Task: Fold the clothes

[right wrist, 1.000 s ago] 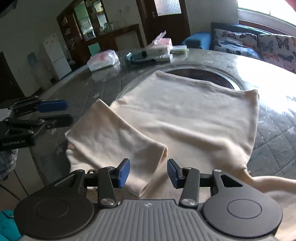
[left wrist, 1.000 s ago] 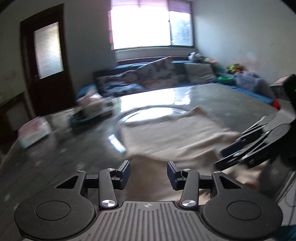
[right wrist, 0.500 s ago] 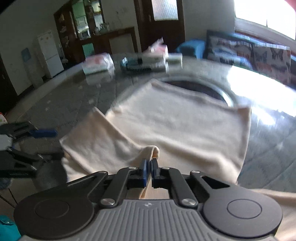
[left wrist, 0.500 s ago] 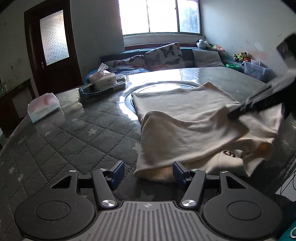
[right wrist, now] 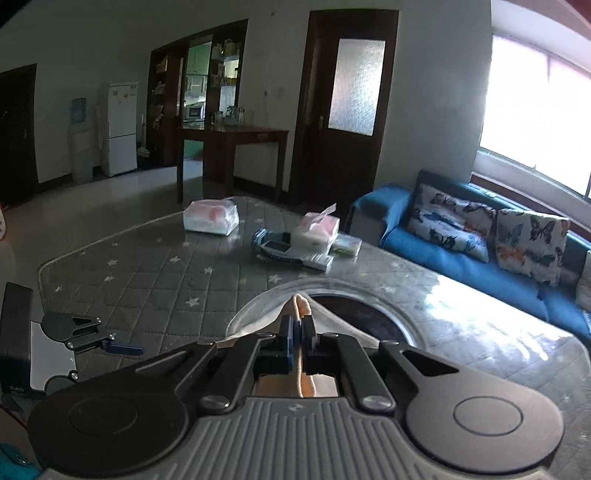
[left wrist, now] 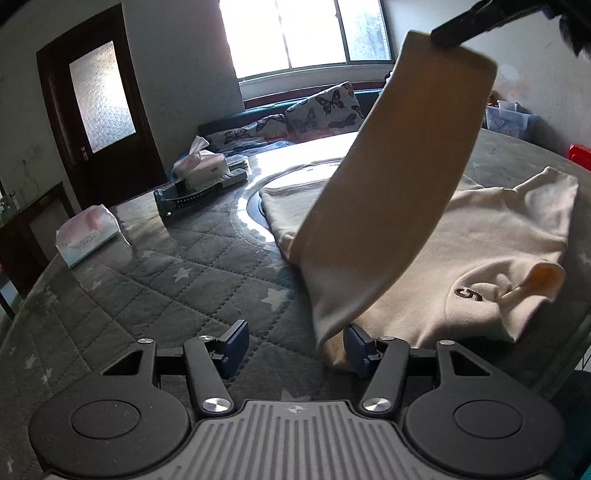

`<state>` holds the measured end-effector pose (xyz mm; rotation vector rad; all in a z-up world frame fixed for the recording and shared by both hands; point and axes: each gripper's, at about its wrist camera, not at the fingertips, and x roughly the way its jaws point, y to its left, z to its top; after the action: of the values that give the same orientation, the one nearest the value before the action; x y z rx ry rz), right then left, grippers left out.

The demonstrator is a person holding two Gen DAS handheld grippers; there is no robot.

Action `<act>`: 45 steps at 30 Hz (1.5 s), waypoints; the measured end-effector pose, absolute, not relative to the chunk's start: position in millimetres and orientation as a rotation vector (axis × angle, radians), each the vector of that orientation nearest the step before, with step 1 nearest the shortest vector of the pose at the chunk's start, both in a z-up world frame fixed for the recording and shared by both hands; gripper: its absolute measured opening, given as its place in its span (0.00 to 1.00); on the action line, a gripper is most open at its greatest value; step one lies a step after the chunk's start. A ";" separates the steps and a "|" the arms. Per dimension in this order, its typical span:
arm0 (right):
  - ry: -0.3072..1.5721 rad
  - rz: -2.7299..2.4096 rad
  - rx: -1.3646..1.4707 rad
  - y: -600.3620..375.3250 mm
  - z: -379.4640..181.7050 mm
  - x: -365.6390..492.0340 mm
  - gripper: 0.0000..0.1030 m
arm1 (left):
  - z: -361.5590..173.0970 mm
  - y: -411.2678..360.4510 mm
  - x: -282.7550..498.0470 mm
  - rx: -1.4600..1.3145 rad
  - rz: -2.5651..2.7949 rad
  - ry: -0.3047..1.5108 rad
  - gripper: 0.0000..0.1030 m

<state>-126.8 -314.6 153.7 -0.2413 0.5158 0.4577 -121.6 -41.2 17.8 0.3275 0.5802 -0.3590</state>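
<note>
Sleeve [left wrist: 399,177] of the cream sweater [left wrist: 491,251] hangs lifted, pinched in the closed right tool [right wrist: 296,328]; left tool [left wrist: 293,343] gapes empty. Body lies flat on the worktop [left wrist: 177,280], folding apparently midway.

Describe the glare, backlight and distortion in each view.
Left wrist: the window is blown out, the lifted sleeve is backlit and dark, and the door bows. Right wrist: the window flares white, glare streaks the table, and the corners are black.
</note>
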 end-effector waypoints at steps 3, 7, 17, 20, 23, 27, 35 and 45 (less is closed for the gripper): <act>0.557 0.428 -0.230 -324.4 142.8 -128.7 0.03 | 16.9 -39.7 -121.8 0.324 -0.360 0.584 0.35; 0.673 0.393 -0.203 -335.9 105.3 -124.8 0.03 | 16.7 -38.8 -126.2 0.332 -0.374 0.580 0.17; 0.843 0.373 -0.149 -359.1 46.5 -126.1 0.08 | 24.7 -23.0 -128.4 0.327 -0.402 0.642 0.18; 0.812 0.363 -0.143 -365.5 51.3 -125.9 0.08 | 38.1 -16.6 -122.6 0.317 -0.392 0.622 0.22; 0.805 0.376 -0.142 -365.3 48.7 -122.7 0.08 | 52.1 -12.5 -115.1 0.306 -0.381 0.598 0.24; 0.822 0.398 -0.157 -357.8 35.1 -119.9 0.08 | 62.8 -26.4 -96.0 0.253 -0.429 0.589 0.24; 0.812 0.353 -0.159 -368.4 28.8 -116.9 0.24 | 42.5 -83.6 -61.9 0.351 -0.543 0.569 0.25; 0.834 0.390 -0.109 -375.7 27.0 -106.2 0.06 | 16.7 -102.6 -39.1 0.475 -0.582 0.577 0.32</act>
<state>-106.2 -375.7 27.0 -0.1087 0.8336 0.3899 -39.1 -102.6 16.7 0.4753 0.5775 -0.5821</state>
